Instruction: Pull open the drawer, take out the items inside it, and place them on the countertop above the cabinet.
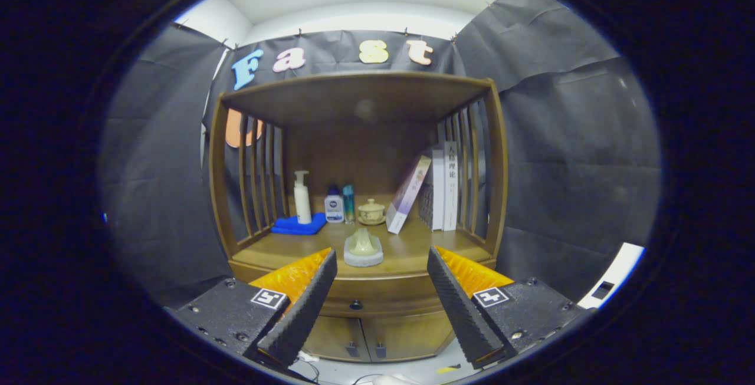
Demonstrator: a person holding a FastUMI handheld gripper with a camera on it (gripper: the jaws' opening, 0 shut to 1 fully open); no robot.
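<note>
Gripper view. We see the tongs spread wide and holding nothing, aimed at a brown wooden cabinet with slatted sides. Between the ridged fingers, just beyond them, sits the drawer, shut, its small dark round knob left of centre. On the smooth worktop above, a pale rounded dish lies near; bottles and books stand farther back. We judge this fits either a drawer awaiting pulling or one emptied and reclosed.
</note>
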